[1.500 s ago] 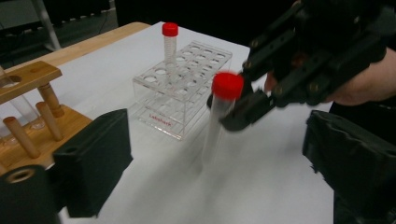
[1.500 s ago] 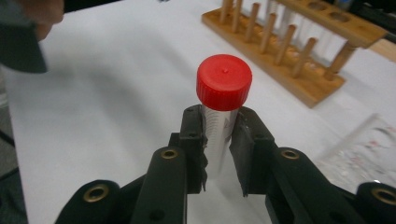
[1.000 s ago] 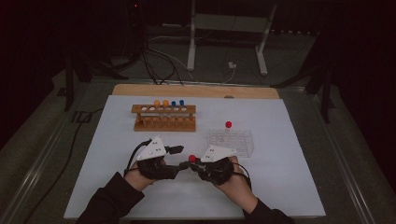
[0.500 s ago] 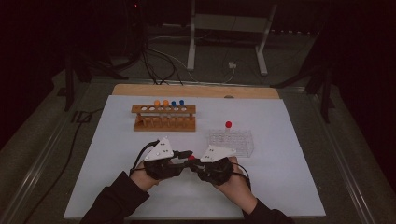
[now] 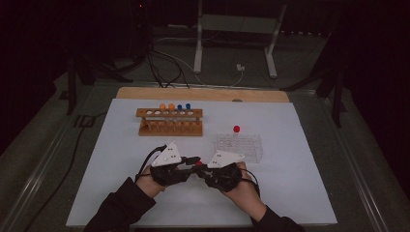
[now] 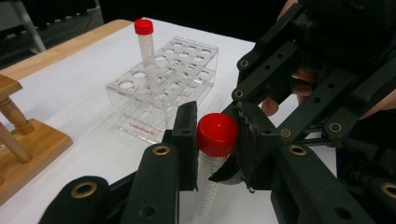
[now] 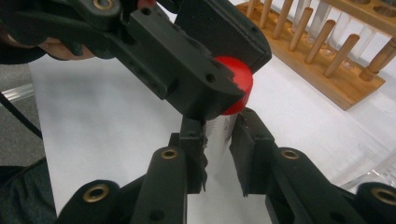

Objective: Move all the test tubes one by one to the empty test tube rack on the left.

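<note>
Tube (image 6: 208, 179) with a red cap (image 6: 217, 134), low in the middle of the high view between both hands, looks light, stiff and slick-walled, best gripped on the cap or the barrel just under it. The left gripper (image 6: 215, 140) has just been closing and pinches the cap; the right gripper (image 7: 218, 156) clamps the barrel. Beyond, the clear rack (image 5: 240, 145) holds another capped tube (image 5: 236, 131), with the wooden rack (image 5: 170, 122) upper left.

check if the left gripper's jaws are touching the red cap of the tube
Touching. In the left gripper view the left gripper has both pads pressed against the sides of the red cap, having just been closing on it.
</note>
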Motion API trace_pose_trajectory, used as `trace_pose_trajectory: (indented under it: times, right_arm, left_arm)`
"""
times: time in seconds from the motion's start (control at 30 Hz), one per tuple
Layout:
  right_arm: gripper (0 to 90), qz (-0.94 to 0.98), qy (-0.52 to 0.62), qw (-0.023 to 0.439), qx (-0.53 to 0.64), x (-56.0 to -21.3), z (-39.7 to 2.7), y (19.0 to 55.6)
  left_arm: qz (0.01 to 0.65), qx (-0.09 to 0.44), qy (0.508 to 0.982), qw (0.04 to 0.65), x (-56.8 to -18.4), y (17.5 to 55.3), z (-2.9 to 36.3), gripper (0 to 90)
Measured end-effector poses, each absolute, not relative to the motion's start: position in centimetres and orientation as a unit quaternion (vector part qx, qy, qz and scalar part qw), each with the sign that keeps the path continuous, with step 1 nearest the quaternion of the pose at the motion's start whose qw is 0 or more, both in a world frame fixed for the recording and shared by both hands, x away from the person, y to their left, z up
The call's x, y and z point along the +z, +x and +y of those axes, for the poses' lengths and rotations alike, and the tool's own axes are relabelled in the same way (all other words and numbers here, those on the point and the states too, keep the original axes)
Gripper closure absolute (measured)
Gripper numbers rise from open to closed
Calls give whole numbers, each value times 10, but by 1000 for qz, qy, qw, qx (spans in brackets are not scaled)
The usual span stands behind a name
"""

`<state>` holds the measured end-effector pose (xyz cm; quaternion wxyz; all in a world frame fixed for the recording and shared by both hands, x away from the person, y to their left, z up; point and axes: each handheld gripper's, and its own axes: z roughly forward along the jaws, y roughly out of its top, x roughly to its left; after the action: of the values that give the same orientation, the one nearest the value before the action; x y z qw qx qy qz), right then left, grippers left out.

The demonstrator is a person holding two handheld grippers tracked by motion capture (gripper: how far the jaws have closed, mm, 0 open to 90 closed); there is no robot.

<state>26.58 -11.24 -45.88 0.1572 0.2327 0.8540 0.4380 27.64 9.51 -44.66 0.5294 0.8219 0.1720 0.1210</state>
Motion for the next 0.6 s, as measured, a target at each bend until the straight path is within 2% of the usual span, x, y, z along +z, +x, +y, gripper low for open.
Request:
trace_pose_trajectory:
  times: [0.07, 0.17, 0.37, 0.5, 0.6]
  right_arm:
    - [733, 853, 231, 155, 441, -458, -113, 266]
    - [574, 852, 232, 144, 447, -458, -114, 267]
    - [369, 840, 241, 150, 462, -454, -119, 268]
    - [198, 833, 248, 164, 467, -450, -122, 268]
    - [114, 826, 255, 171, 472, -447, -125, 268]
  left_arm:
    - [172, 122, 821, 531, -445, 276, 96, 718]
    - [176, 129, 819, 531, -443, 277, 98, 719]
    - [197, 140, 811, 533, -436, 283, 113, 719]
    - [212, 159, 805, 530, -430, 287, 125, 720]
    - [226, 174, 799, 529, -424, 292, 136, 719]
